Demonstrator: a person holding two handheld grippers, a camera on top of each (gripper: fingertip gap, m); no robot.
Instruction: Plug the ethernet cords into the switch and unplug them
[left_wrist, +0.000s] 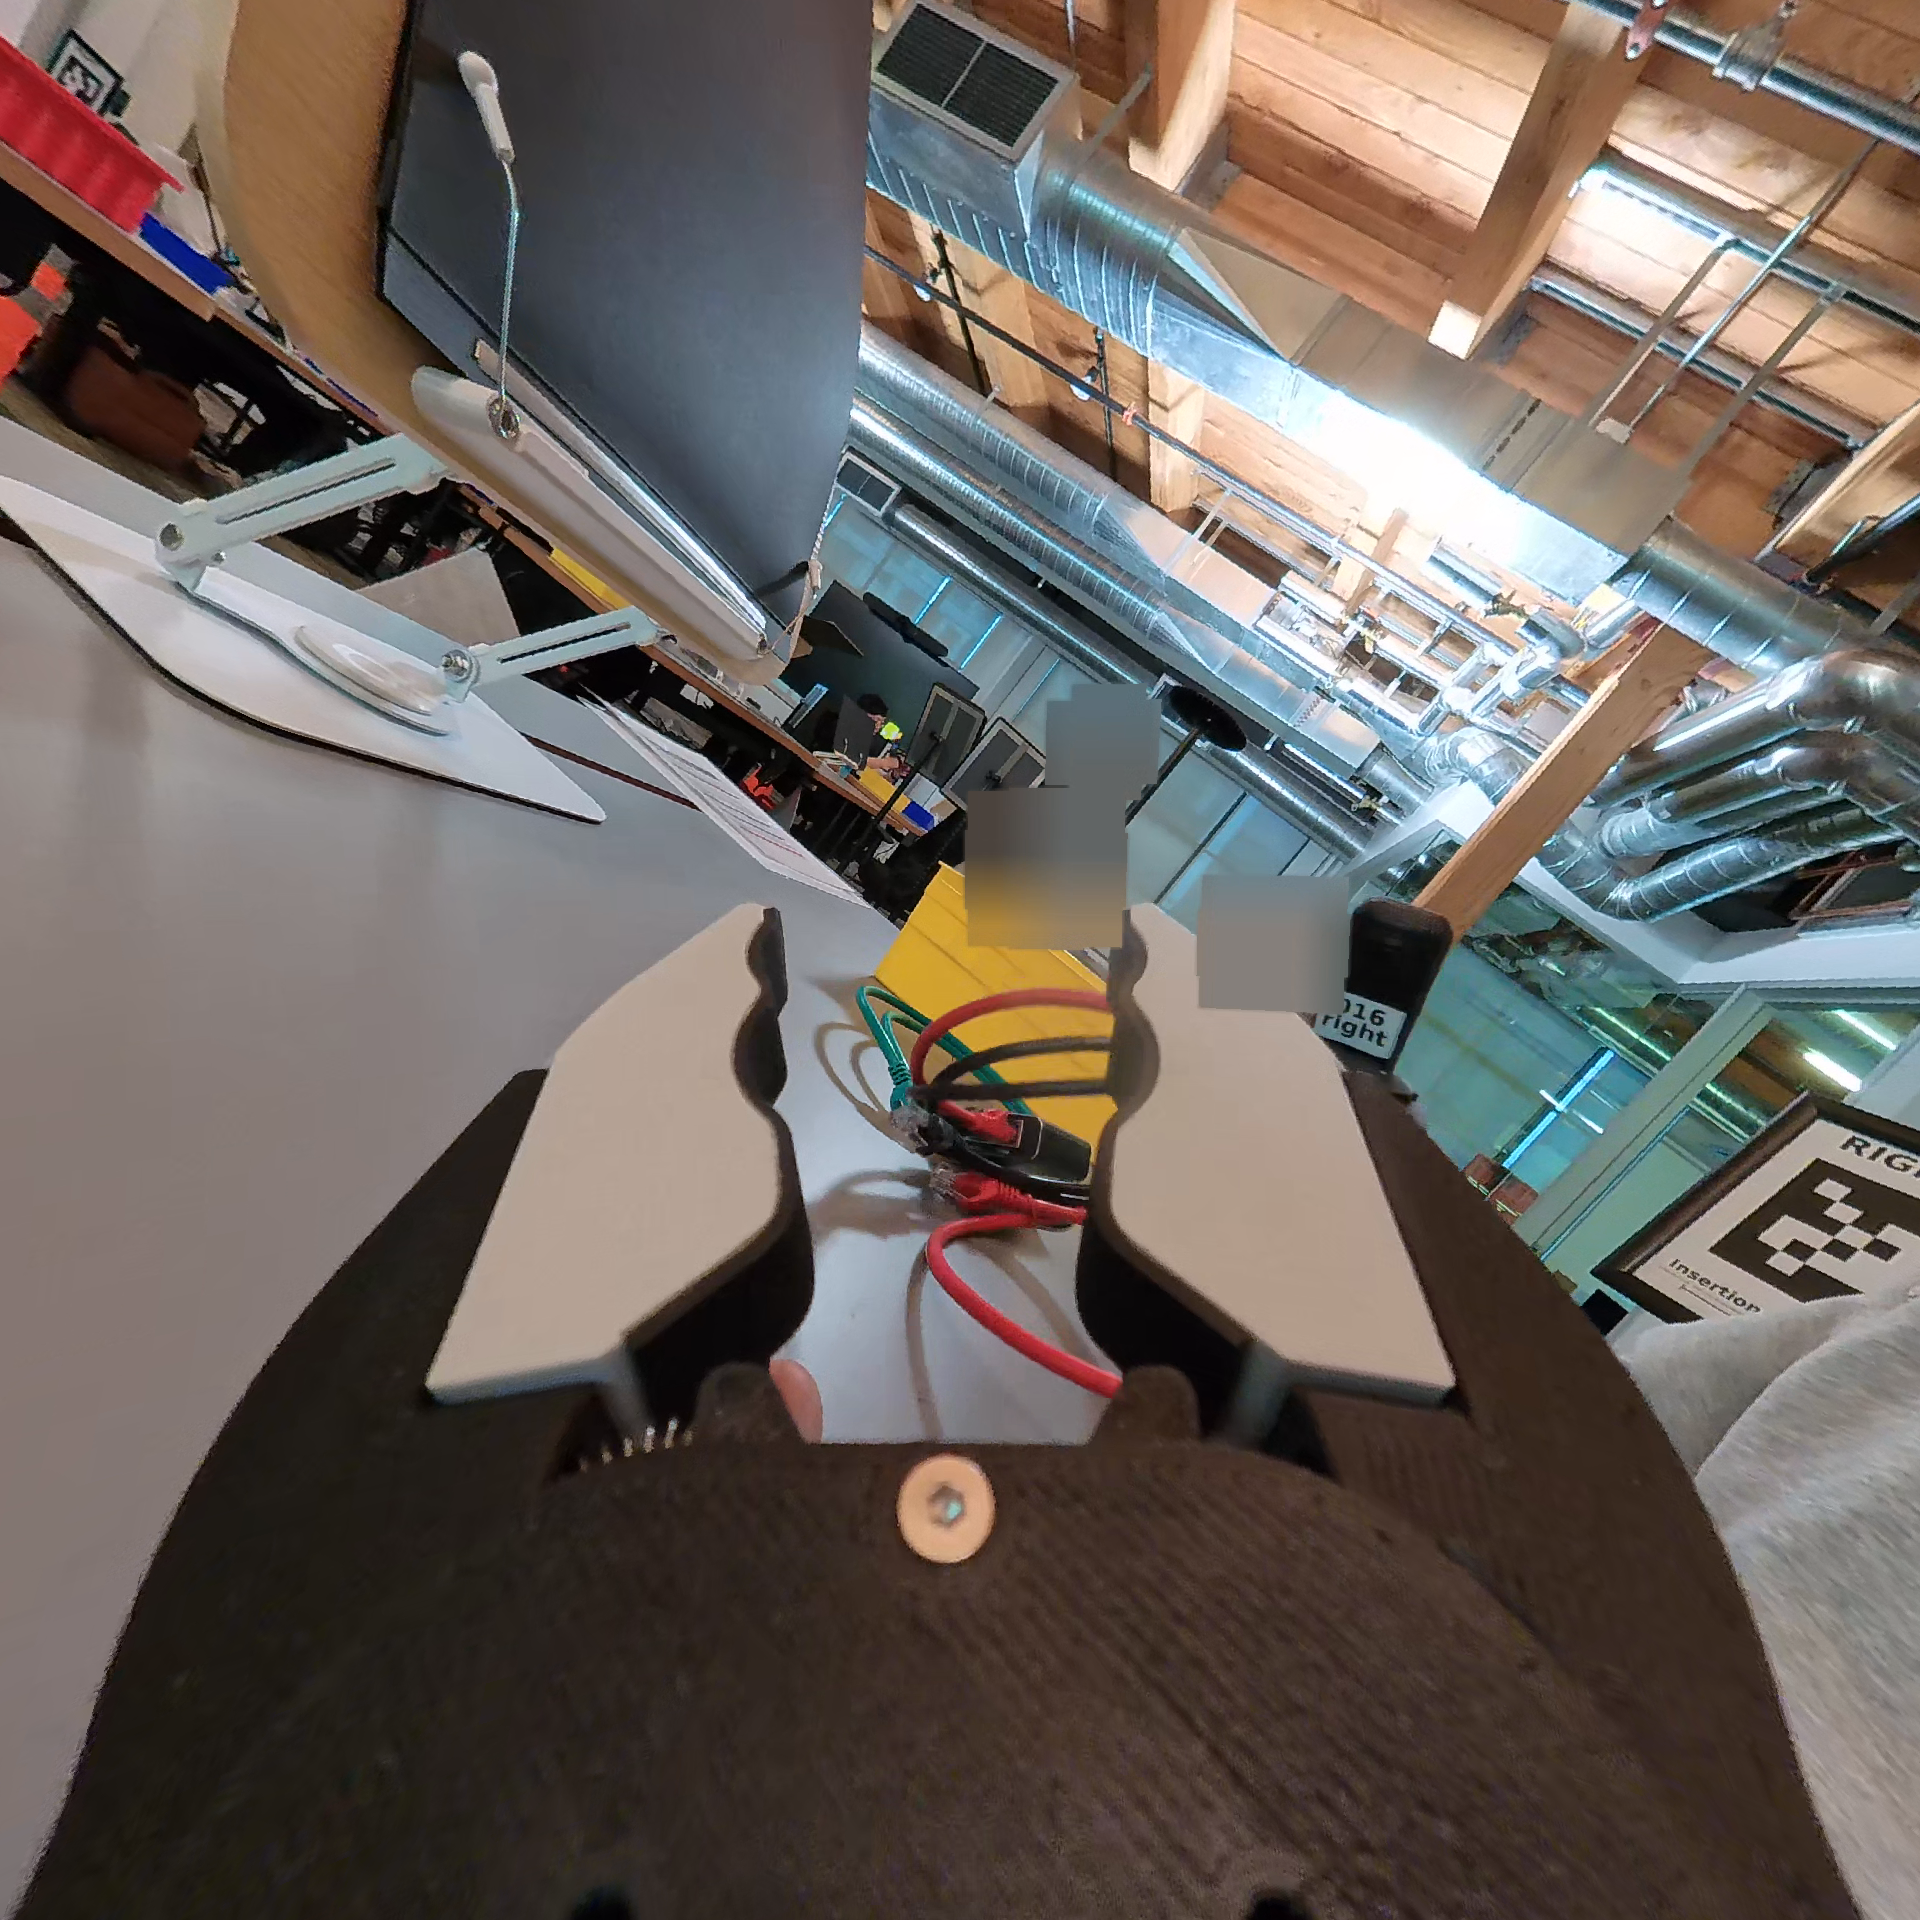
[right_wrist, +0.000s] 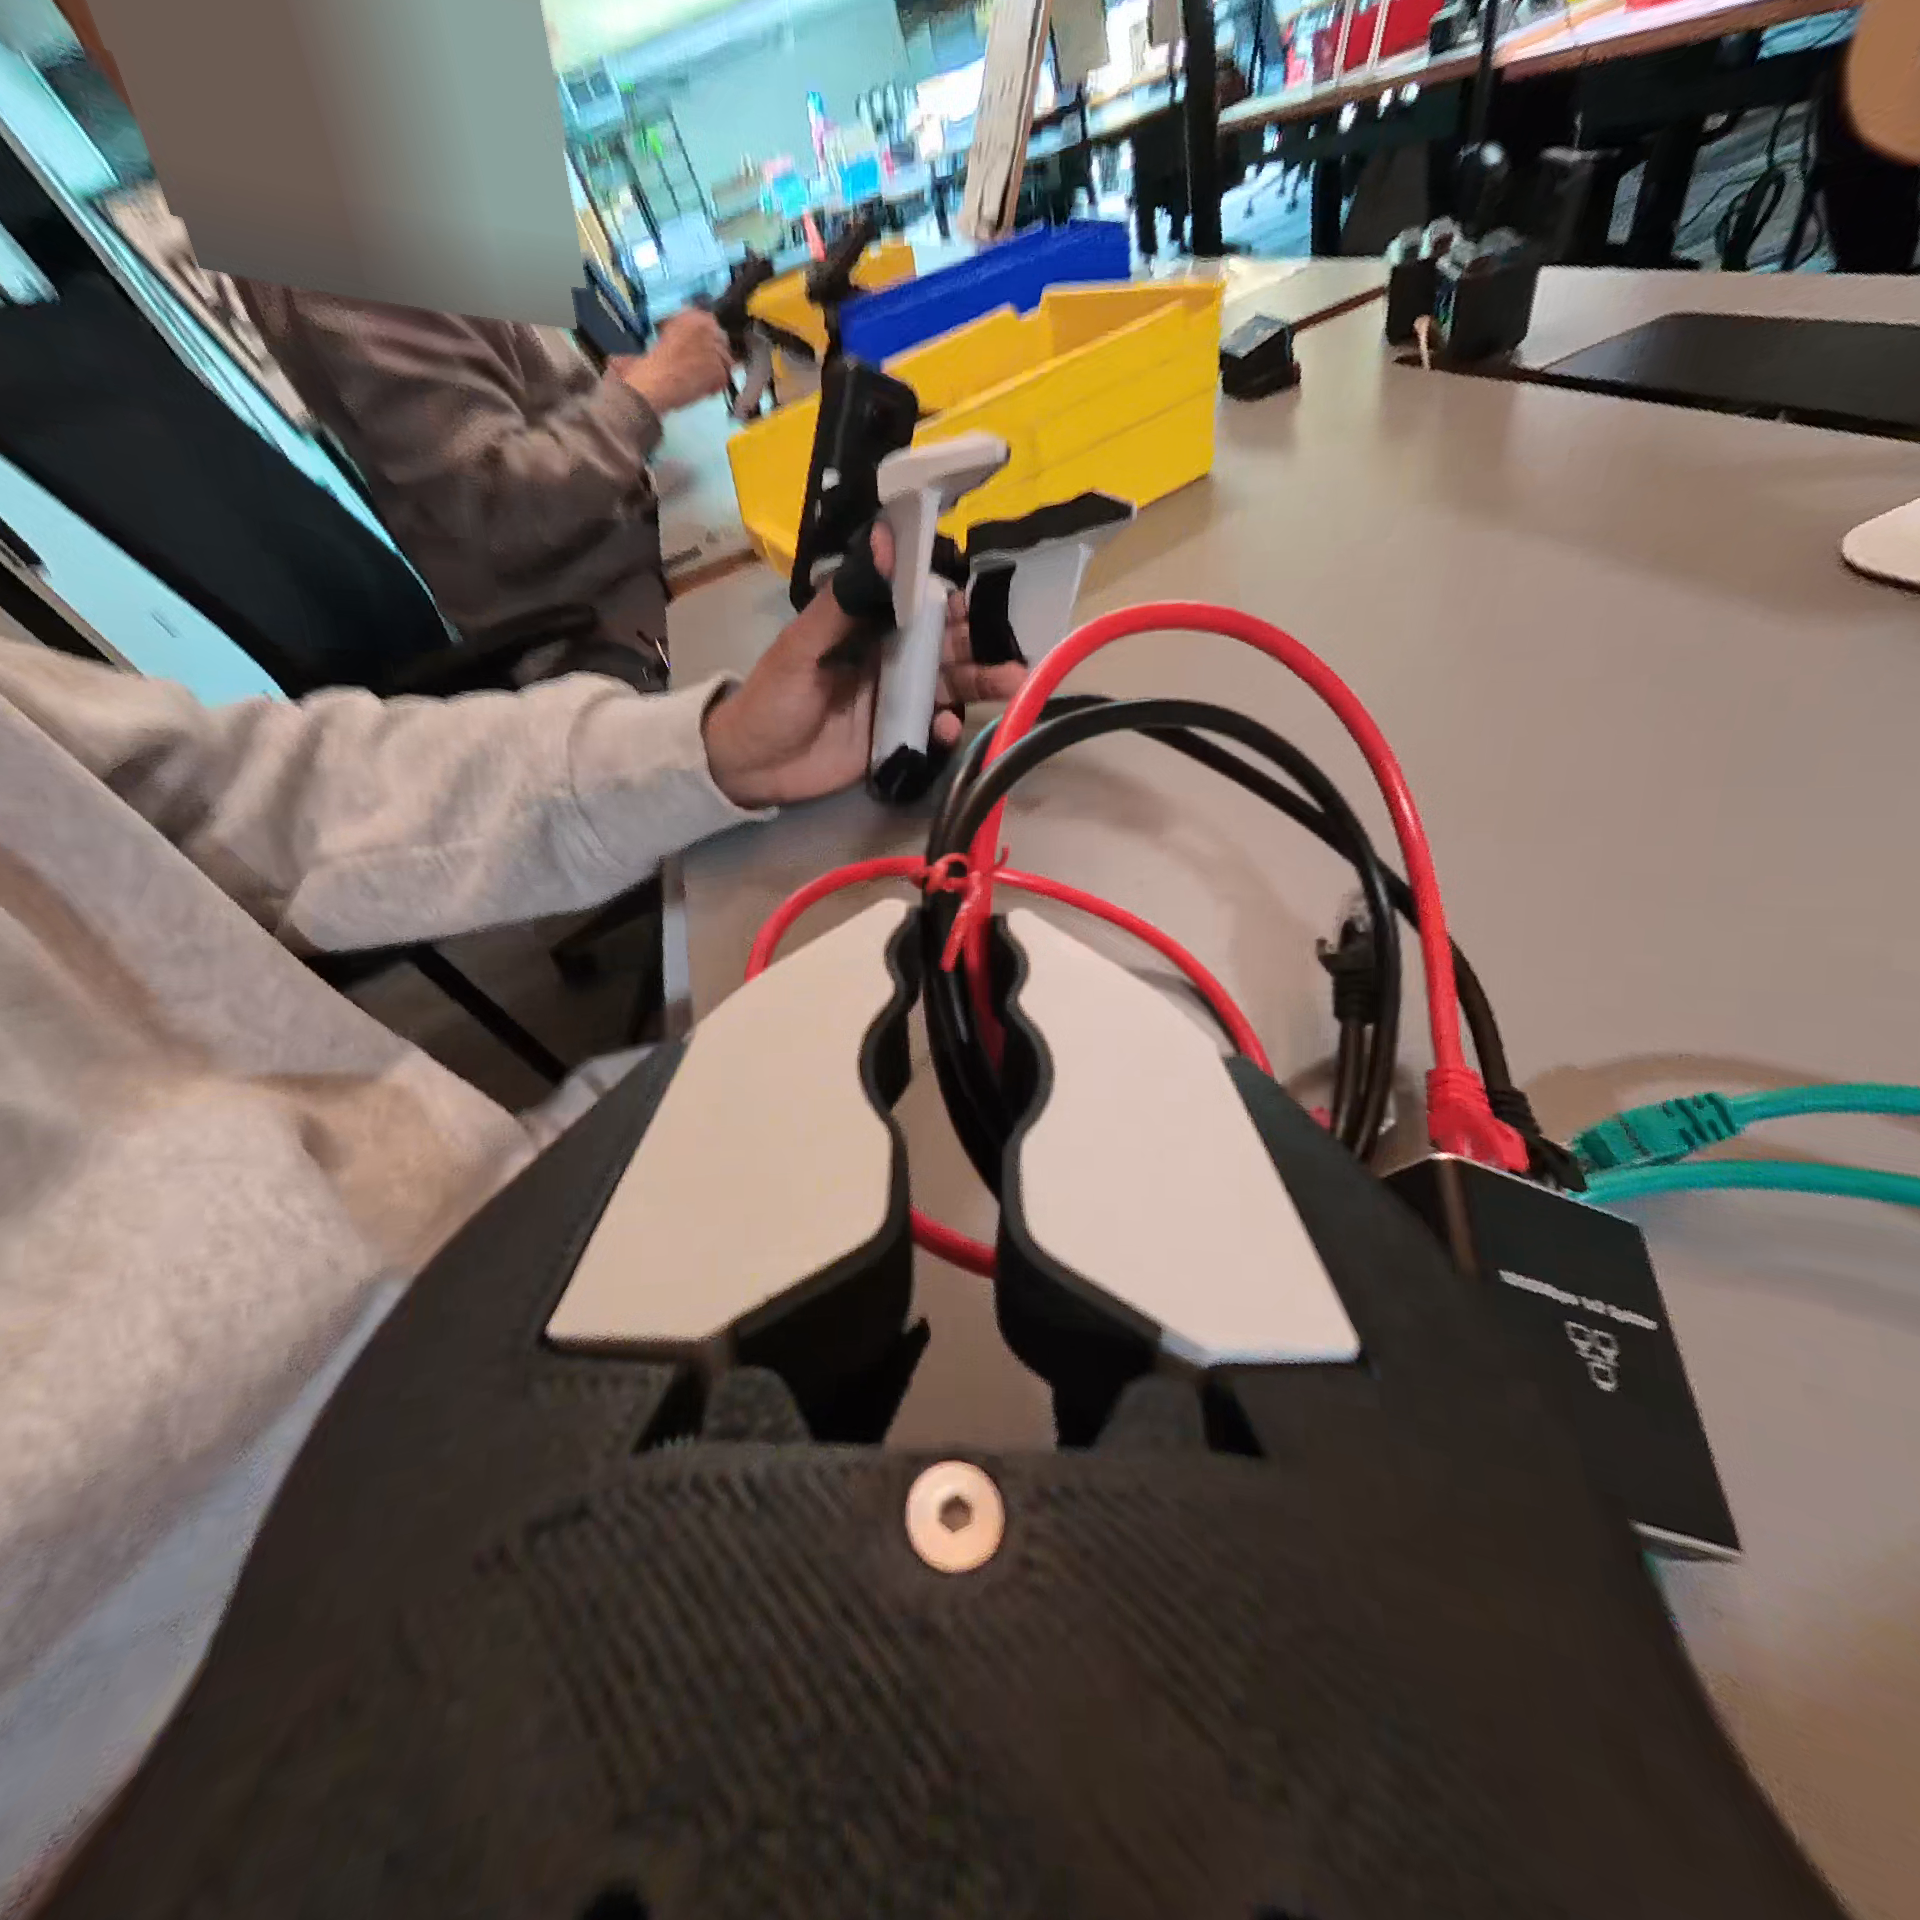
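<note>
The black switch lies on the grey table, to the right of my right gripper. A red plug and a green plug sit at its port side. A loose black plug hangs beside them. The right gripper's fingers are closed on a tied loop of black cord and red cord. In the left wrist view, my left gripper is open and empty, low over the table and short of the switch and the red and green cords. It also shows in the right wrist view, held in a hand.
Yellow bins and a blue bin stand at the table's far side, with another person seated behind them. A stand with a white base plate and a paper sheet lie to the left. A tag board leans at the right.
</note>
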